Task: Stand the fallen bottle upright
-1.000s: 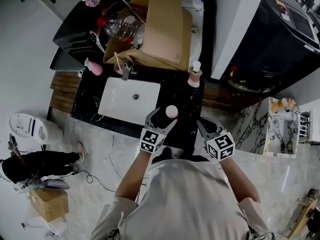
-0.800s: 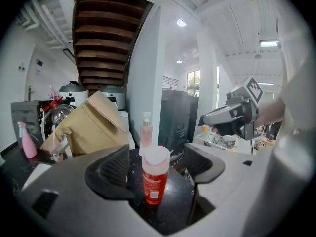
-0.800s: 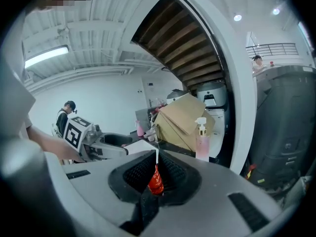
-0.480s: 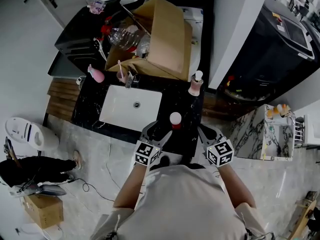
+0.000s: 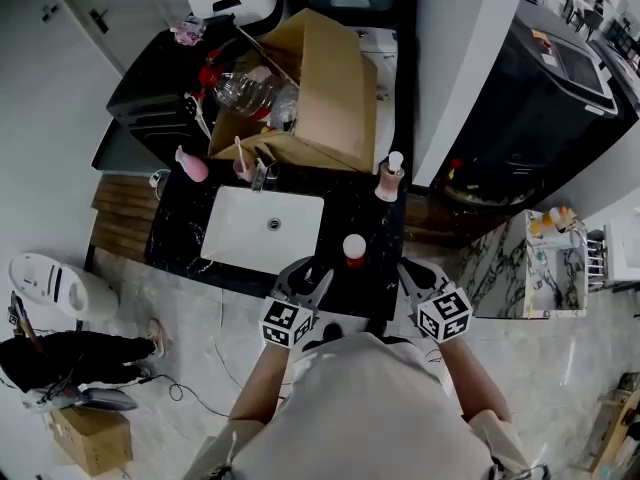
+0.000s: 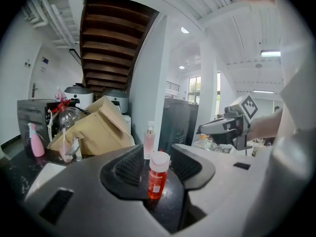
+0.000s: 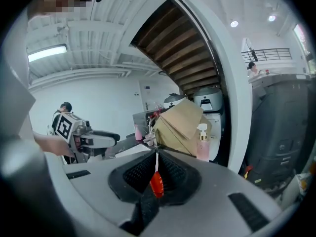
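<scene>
One red bottle [image 5: 354, 250] is standing upright on the black desk [image 5: 378, 218], just ahead of the left gripper [image 5: 309, 276] and touching neither of its fingers [image 6: 123, 171]. Those fingers are hanging released and have just been closing partway, with the bottle showing in the gap beyond their tips. Right of them, the right gripper [image 5: 411, 274] is hovering with fingers clenched to a thin slit, grasping nothing. A white sink [image 5: 262, 230] is lying ahead-left of the left fingers.
</scene>
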Demonstrator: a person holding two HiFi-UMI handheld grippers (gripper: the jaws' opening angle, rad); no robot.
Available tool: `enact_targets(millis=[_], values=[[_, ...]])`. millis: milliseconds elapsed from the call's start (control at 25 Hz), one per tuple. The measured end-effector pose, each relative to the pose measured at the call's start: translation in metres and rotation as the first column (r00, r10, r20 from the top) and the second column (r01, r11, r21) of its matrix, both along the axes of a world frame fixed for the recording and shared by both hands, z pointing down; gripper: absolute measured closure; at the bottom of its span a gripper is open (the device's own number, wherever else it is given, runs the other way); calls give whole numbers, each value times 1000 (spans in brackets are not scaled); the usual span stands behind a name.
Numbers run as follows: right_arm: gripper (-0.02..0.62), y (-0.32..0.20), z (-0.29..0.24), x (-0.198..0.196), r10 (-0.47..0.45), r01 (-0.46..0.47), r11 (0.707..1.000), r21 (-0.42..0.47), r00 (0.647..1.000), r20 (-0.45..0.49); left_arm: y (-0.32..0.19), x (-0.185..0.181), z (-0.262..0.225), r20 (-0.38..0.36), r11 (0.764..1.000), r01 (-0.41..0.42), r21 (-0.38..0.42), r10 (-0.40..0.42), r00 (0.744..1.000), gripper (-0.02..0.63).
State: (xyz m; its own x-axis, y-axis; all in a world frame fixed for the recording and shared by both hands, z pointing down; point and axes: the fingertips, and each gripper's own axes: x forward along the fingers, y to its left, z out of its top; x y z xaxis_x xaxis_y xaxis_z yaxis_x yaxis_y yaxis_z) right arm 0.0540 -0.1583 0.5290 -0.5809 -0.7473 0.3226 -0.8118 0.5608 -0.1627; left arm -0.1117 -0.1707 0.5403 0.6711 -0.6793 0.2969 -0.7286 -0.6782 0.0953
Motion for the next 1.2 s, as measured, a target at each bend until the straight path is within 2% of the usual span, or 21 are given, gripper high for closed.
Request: enact_targets(millis=[160, 360, 440, 1200], values=[[557, 3, -10, -9, -13, 14, 999, 35, 1000, -26, -3, -10, -5, -1, 1000, 6, 5, -6, 1000, 465], [558, 4, -16, -11, -2, 4, 999, 51, 999, -37, -6, -16, -10, -15, 1000, 17, 20, -16, 1000, 573], [558, 4, -19, -11, -4, 7, 998, 59, 999, -41, -7, -17, -11, -24, 1000, 11, 18, -11, 1000, 598], [558, 3, -22, -14, 5, -4, 998, 69, 1000, -13, -4, -21, 0, -29, 1000, 18, -10, -18, 999, 598]])
